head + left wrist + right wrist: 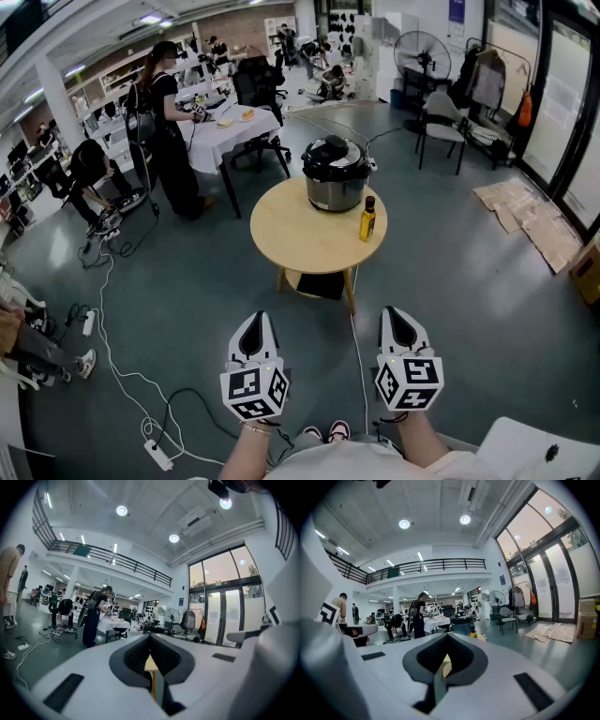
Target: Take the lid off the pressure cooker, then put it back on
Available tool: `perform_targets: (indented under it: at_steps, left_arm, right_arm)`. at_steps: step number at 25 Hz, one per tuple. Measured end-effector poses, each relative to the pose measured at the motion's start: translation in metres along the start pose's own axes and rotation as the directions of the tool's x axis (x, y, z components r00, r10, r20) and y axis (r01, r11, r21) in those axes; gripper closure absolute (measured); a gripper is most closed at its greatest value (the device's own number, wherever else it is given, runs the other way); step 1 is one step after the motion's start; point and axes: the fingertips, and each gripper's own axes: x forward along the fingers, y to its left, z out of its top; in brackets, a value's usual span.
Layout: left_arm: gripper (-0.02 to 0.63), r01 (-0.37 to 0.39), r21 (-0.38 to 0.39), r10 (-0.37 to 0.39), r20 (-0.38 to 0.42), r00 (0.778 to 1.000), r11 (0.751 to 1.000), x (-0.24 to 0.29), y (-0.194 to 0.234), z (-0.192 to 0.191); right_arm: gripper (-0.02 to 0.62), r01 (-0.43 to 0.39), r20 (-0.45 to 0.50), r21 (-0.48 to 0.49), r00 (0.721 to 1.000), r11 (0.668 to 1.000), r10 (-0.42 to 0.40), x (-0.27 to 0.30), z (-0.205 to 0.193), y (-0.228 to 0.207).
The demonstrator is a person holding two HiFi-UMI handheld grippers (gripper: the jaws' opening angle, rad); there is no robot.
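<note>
The pressure cooker [336, 185], steel-bodied with its black lid [333, 151] in place, stands at the far side of a round wooden table [300, 234]. Both grippers hang well short of the table, near the person's body. My left gripper [254, 322] is shut, its jaw tips meeting with nothing between them. My right gripper [396, 316] is shut and empty too. In the right gripper view the cooker [461, 622] shows small and far, just above the jaw tips. The left gripper view shows only the table's edge [151, 663] behind its closed jaws.
A yellow bottle [367, 219] with a dark cap stands on the table right of the cooker. Cables [122, 375] trail across the grey floor at the left. People work at a white-clothed table [230, 127] behind. A chair [442, 127], a fan [422, 52] and flattened cardboard [530, 220] lie to the right.
</note>
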Motion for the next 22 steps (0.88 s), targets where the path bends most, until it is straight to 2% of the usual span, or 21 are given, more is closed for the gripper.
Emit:
perform_targets:
  at_steps: [7,18,22]
  left_arm:
    - [0.611,-0.003,0.006,0.003,-0.001,1.000,1.000,0.002,0.008,-0.003]
    - [0.611,-0.023,-0.003,0.023,-0.001,1.000,1.000,0.003,0.016,-0.002]
    - [0.611,-0.028,-0.004,0.028,0.009,1.000,1.000,0.002,0.019,0.000]
  right_arm:
    - [0.594,-0.040,-0.047,0.045,0.998,0.998,0.043,0.013,-0.012,0.005]
    - [0.594,-0.026,-0.027,0.045,0.999,0.999,0.028,0.016,-0.009,0.002]
    - [0.552,-0.031,-0.014,0.045,0.999,0.999,0.032,0.013,-0.007,0.003]
